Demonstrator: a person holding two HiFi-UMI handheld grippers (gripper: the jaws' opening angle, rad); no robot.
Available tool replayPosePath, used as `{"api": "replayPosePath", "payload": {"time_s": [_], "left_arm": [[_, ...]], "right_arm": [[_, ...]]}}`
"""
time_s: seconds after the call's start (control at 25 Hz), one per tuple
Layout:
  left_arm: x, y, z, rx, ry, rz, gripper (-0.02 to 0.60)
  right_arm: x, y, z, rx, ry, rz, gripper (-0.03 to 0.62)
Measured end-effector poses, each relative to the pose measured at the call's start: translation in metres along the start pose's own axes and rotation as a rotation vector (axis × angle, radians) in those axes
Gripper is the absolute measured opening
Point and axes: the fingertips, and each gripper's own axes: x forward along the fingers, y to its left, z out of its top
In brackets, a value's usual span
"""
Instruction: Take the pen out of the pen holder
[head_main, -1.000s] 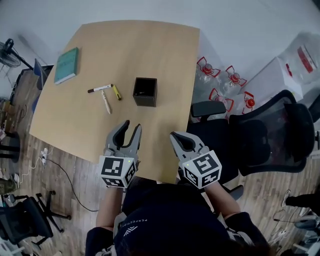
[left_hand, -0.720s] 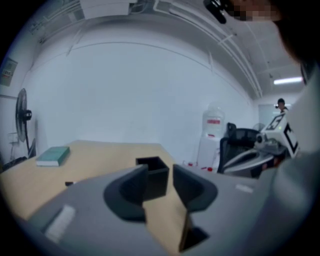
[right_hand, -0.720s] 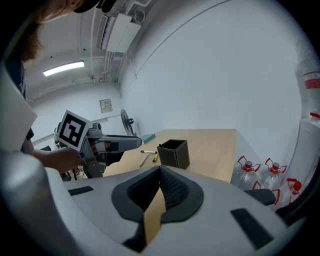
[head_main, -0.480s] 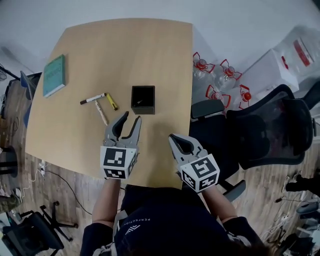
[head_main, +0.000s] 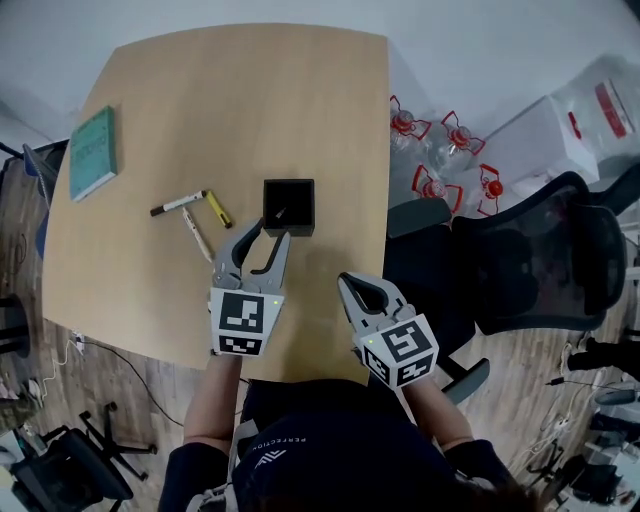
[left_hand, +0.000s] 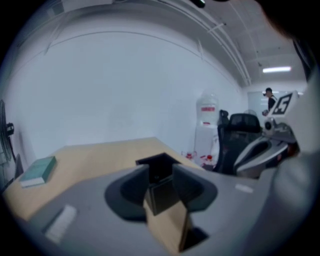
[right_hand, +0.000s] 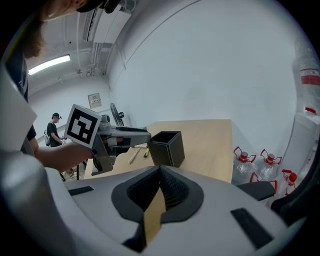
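Bright even ceiling light; soft shadows; gripper views fisheye-warped, dark corners, near parts blurred.

Room: white wall (left_hand: 125, 90); wood-plank floor (head_main: 140, 390); ceiling strip light (right_hand: 49, 64), lit.
Furniture: light wooden table (head_main: 250, 110); black office chair (head_main: 530, 270) just beside its right edge.
Near chair: clear water bottles (head_main: 440, 160) with red handles; white unit (head_main: 590, 120), possibly a water dispenser.

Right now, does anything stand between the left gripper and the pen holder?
Nothing visible does. The open left gripper points straight at the holder, with only a strip of table between them. The loose pens lie off to the left, outside that line.
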Motion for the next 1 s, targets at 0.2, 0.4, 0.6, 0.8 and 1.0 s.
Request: {"api": "replayPosePath", "payload": {"time_s": [0.2,0.4,0.6,0.8,1.0], "left_arm": [[0.010,0.003,-0.004,0.006,0.021,-0.015,0.143],[0.017,0.005,-0.006,0.015,0.043,-0.034,0.126],[0.019,0.001,-0.006,-0.003,0.046,-0.079,0.080],[0.019,0.003,-0.006,-0.055,0.038,-0.097,0.062],[0.021,0.009,-0.007,-0.003,0.042,-0.068,0.037]], "right_arm": [[0.012,-0.002,-0.003,0.006,0.022,0.006,0.003],[0.023,-0.003,-0.005,0.008,0.040,0.024,0.003],[0.032,-0.005,-0.005,0.022,0.048,0.043,0.003],[0.036,-0.007,-0.006,0.029,0.053,0.057,0.003],[0.037,-0.010,-0.008,0.035,0.057,0.060,0.003]]}}
